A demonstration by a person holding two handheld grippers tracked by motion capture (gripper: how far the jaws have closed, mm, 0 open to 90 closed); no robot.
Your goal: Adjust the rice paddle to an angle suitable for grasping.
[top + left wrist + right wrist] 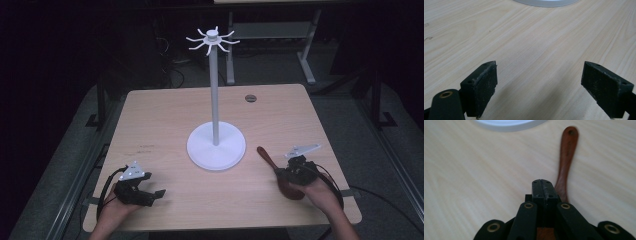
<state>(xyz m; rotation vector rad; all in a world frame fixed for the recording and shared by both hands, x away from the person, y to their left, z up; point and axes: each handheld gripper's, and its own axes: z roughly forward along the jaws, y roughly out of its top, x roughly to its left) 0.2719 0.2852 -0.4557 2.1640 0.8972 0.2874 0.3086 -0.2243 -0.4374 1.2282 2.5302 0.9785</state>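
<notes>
Light wooden table, with a white hook stand on a round base at its centre: tall grey post, ring of curved hooks at the top. Dark reddish-brown wooden spoon flat on the table, right of the base, handle tip with its small hole pointing towards the stand. Right gripper directly over the spoon's bowl end, jaws pressed together with nothing between them; in the right gripper view, handle running away just beside the closed tips. Left gripper low at the near left corner, well apart from the spoon, jaws spread wide over bare wood.
</notes>
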